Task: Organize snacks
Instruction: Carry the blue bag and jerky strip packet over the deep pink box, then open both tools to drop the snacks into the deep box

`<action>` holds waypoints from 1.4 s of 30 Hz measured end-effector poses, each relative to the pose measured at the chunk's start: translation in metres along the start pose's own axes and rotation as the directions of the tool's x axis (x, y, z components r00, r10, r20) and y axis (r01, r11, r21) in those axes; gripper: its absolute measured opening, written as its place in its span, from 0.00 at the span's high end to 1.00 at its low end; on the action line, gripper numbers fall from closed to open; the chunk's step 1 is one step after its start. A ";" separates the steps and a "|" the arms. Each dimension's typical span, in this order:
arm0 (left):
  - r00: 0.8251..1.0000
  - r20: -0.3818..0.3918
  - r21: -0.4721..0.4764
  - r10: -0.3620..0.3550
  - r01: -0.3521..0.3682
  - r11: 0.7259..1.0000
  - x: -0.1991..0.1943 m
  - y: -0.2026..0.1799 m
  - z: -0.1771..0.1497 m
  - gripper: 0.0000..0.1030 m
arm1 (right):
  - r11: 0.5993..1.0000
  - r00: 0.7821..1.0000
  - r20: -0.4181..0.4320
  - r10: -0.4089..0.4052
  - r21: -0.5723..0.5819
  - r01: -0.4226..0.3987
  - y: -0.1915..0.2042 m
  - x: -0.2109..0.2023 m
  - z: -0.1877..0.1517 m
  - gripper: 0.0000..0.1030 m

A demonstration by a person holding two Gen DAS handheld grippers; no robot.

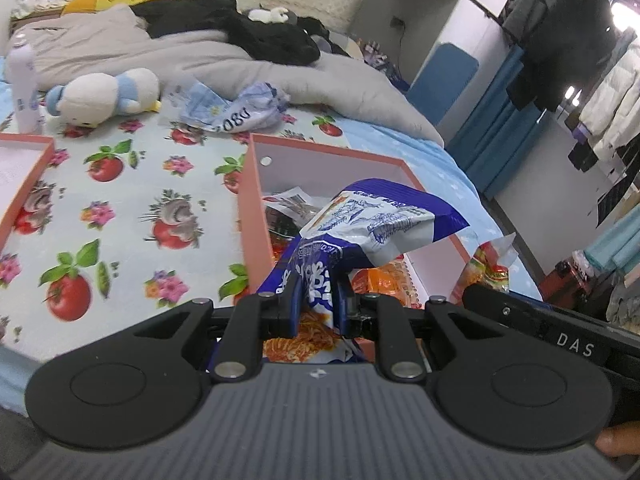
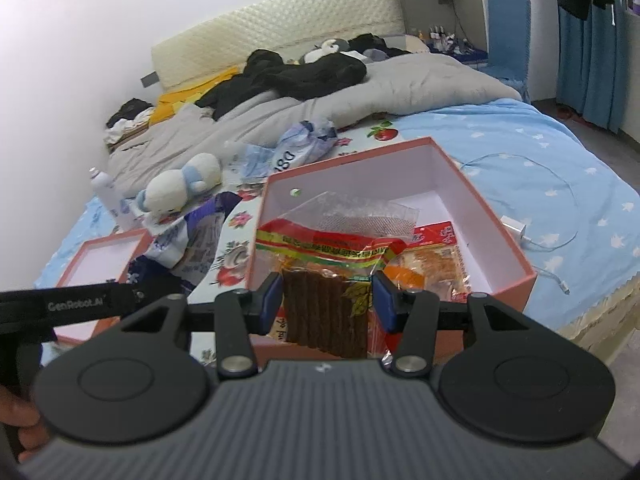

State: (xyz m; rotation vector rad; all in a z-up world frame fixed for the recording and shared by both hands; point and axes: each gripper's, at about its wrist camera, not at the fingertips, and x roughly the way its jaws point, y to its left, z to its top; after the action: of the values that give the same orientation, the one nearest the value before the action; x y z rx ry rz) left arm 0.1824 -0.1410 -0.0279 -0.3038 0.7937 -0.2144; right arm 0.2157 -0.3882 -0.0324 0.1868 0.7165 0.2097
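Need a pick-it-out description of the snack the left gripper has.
On the tomato-print sheet stands the pink cardboard box. Over its near corner the left gripper pinches a crinkly blue-and-white plastic snack bag; the packets lying inside the box are orange and red.

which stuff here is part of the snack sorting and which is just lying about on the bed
Job:
blue and white snack bag in left gripper
brown stick snack pack in right gripper
pink box
pink lid

Lying about:
plush toy
white bottle
charger cable
black clothes
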 end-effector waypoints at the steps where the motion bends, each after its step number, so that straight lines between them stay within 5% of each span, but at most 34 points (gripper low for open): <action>1: 1.000 -0.011 0.001 -0.001 0.001 1.000 0.010 -0.002 0.004 0.80 | 1.000 1.000 -0.007 -0.002 0.002 0.002 -0.004 0.006 0.003 0.50; 17: 0.987 -0.159 0.026 -0.036 0.041 0.999 0.166 -0.027 0.051 0.80 | 0.996 0.987 -0.150 -0.047 0.061 0.057 -0.063 0.116 0.028 0.49; 24: 0.975 -0.212 -0.010 -0.068 0.067 0.998 0.203 -0.017 0.056 0.78 | 0.995 0.973 -0.224 -0.055 0.067 0.071 -0.073 0.151 0.029 0.48; 26: 0.972 -0.225 -0.030 -0.071 0.066 0.997 0.206 -0.013 0.057 0.74 | 0.995 0.968 -0.241 -0.066 0.053 0.081 -0.073 0.156 0.029 0.46; 29: 0.975 -0.216 0.003 -0.043 0.045 0.999 0.203 -0.013 0.059 0.52 | 0.993 0.968 -0.240 -0.070 0.076 0.091 -0.075 0.155 0.029 0.39; 42: 0.995 -0.066 0.093 -0.078 0.084 0.992 0.111 -0.024 0.071 0.51 | 0.997 0.995 -0.094 -0.043 0.055 0.048 -0.046 0.081 0.041 0.39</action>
State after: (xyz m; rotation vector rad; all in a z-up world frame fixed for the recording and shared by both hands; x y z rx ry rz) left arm 0.3082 -0.1835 -0.0461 -0.2405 0.8308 -0.3388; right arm 0.3084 -0.4154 -0.0645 0.2160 0.8188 0.1555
